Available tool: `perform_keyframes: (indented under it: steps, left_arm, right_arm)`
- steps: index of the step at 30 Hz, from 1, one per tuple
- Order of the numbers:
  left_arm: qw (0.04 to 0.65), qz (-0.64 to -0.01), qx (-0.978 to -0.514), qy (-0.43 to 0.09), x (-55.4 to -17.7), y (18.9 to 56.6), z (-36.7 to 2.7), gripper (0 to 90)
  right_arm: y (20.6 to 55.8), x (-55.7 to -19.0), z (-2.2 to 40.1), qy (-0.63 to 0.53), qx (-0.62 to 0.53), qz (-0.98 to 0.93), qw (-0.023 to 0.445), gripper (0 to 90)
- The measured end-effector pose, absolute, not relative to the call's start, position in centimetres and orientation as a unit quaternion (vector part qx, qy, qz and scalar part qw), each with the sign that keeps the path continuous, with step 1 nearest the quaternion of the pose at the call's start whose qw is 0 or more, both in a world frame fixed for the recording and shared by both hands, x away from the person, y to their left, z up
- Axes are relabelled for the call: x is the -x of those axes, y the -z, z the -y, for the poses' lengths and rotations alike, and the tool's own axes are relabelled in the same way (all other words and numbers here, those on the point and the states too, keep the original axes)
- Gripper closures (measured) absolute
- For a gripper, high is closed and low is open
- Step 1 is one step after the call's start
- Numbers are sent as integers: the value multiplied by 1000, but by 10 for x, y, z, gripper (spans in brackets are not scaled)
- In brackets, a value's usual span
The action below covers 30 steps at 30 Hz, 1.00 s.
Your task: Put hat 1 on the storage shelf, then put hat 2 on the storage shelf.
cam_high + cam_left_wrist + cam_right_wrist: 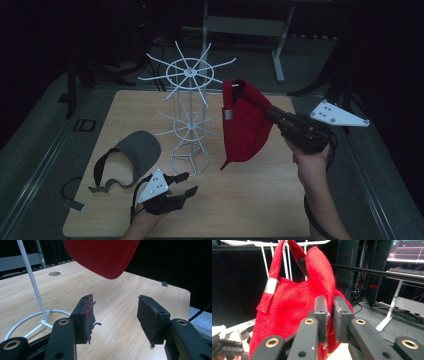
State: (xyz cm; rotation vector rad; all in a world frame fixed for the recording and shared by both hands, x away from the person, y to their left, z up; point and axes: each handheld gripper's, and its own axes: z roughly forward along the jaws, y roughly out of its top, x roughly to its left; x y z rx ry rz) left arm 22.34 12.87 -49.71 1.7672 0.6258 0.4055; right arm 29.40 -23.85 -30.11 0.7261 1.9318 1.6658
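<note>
A red cap hangs by its back strap from an arm of the white wire rack near the tabletop's far edge, its brim pointing down above bare wood. The right gripper reaches in level from the right edge, its 2 jaws nearly together on the cap's fabric. The left gripper rests near the front edge, jaws half apart and empty. A grey visor lies toward the left edge. The front right corner offers open room. No lettering can be read
</note>
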Motion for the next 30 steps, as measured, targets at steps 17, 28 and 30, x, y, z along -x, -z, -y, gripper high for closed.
perform_keyframes:
  steps: [17,28,30]
  left_arm:
    - [568,-275,-755,-179,-221,497,-137,480]
    - [565,-290,-750,-187,-218,500,-155,480]
    - [563,-293,-749,-191,-218,502,-160,480]
  right_arm:
    - [310,-279,277,-605,-270,-708,246,350]
    - [365,-291,303,-549,-345,-720,247,157]
    - [389,-297,311,-549,-355,-716,244,149]
